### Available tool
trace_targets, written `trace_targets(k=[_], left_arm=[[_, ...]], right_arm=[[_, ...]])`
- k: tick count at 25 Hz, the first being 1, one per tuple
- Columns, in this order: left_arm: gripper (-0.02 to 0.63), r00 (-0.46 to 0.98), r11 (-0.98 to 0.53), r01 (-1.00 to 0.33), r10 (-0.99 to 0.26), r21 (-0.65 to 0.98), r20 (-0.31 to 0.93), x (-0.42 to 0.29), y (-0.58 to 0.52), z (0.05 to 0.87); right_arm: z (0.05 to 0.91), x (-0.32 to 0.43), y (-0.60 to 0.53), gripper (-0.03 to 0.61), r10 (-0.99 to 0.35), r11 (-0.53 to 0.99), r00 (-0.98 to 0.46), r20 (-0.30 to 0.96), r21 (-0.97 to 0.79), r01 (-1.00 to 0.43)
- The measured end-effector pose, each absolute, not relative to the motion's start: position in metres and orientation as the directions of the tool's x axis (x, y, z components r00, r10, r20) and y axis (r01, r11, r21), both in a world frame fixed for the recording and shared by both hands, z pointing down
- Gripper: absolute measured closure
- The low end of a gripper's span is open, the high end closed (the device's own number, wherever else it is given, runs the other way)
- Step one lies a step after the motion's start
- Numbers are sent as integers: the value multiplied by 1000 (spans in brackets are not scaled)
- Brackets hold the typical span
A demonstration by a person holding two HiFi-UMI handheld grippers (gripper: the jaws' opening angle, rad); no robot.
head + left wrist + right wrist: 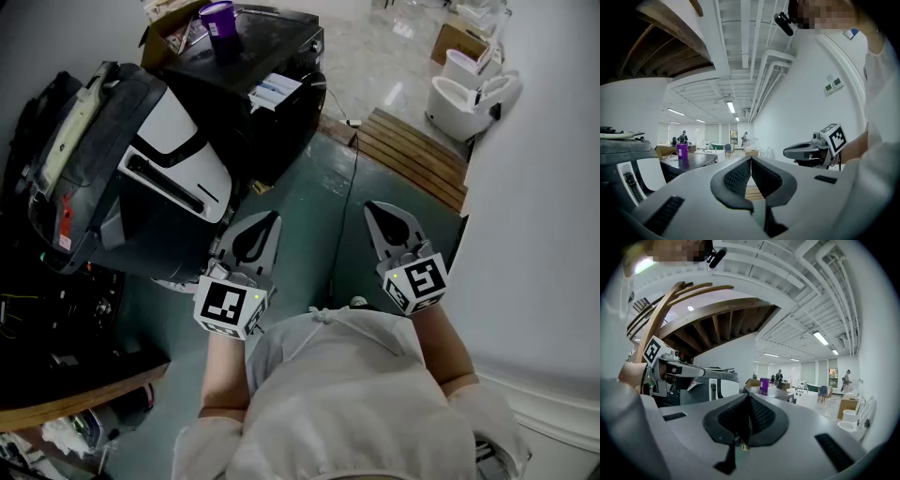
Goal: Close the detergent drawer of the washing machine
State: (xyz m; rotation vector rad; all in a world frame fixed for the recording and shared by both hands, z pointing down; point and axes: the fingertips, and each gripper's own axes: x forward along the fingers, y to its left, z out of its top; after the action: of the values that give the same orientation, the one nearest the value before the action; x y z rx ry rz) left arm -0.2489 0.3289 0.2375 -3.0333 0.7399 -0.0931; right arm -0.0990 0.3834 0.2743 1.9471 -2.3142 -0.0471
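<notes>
The washing machine [112,178] stands at the left in the head view, dark grey, with a white front panel [178,155] that has a black slot. I cannot tell whether its detergent drawer is pushed in. My left gripper [255,236] hangs just right of the machine, shut and empty. My right gripper [392,225] is level with it, farther right over the green floor, also shut with nothing held. In the left gripper view the jaws [751,160] meet, and the machine's panel [644,173] shows at the left. In the right gripper view the jaws [747,397] are pressed together.
A black cabinet [272,56] behind the machine carries a purple cup [218,19] and papers. Wooden slats [412,150] lie on the floor ahead, with white toilets [469,89] beyond. A white wall [544,234] runs along the right. A cluttered bench [56,375] sits lower left.
</notes>
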Motion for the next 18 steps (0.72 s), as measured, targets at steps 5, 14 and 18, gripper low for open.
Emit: trace_targets(k=[5,14,18], left_arm=[[594,884,-885,-466,-466,-12,45,-252,323,236],[594,882,-883,-470,-470,-7,48,-253,318,243],[594,878,-879,-476,-476,-8,58,-248,309,251]], right_arm=[[274,-97,382,577,-987,150,-144,71,91,-984],[277,-96,374,577,-988,135,-129,79,83,-987],[281,-89,365,575,-989,125,-119,83,65,-990]])
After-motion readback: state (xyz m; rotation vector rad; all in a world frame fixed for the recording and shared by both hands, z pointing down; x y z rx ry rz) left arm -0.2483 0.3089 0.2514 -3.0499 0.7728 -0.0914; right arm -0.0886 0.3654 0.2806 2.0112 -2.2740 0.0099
